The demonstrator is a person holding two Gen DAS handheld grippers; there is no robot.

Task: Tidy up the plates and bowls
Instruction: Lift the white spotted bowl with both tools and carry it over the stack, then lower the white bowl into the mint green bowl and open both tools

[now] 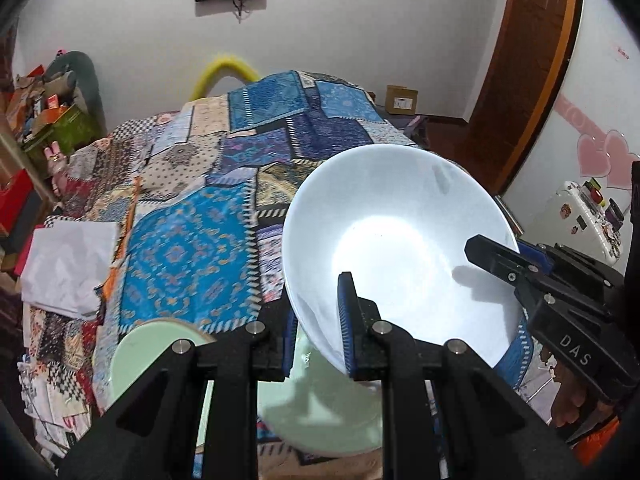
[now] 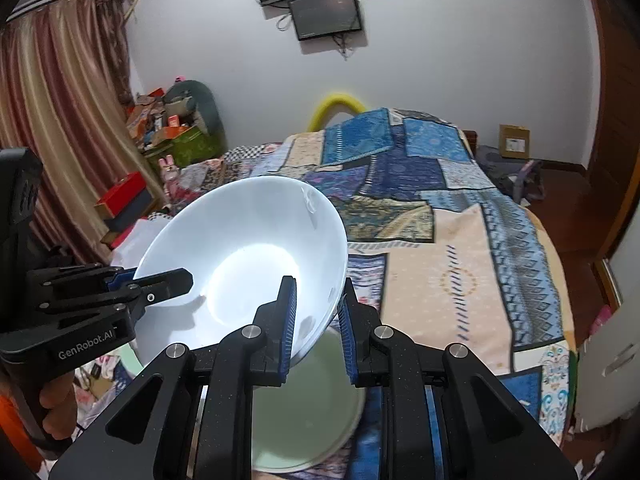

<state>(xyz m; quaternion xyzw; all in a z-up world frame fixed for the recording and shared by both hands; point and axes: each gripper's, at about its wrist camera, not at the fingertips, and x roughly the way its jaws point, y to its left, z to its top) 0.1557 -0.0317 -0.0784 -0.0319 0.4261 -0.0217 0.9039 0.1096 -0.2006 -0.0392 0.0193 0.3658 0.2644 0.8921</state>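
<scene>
A large white bowl [image 1: 400, 240] is held up in the air, tilted, above the bed. My left gripper [image 1: 318, 332] is shut on its near left rim. My right gripper [image 2: 316, 328] is shut on the opposite rim, and shows at the right of the left wrist view [image 1: 496, 256]. The bowl fills the middle of the right wrist view [image 2: 244, 256], where the left gripper [image 2: 160, 284] clamps its left rim. Below the bowl a pale green plate [image 1: 328, 412] lies on the bedspread; it also shows in the right wrist view [image 2: 304, 412]. A second pale green dish [image 1: 140, 352] lies to its left.
A patchwork bedspread [image 2: 460, 272] covers the bed. A white folded cloth [image 1: 68, 264] lies at the bed's left edge. Cluttered boxes [image 2: 168, 128] stand by the curtain. A monitor [image 2: 326, 12] hangs on the wall. A wooden door [image 1: 528, 60] and white cabinet [image 1: 584, 216] stand right.
</scene>
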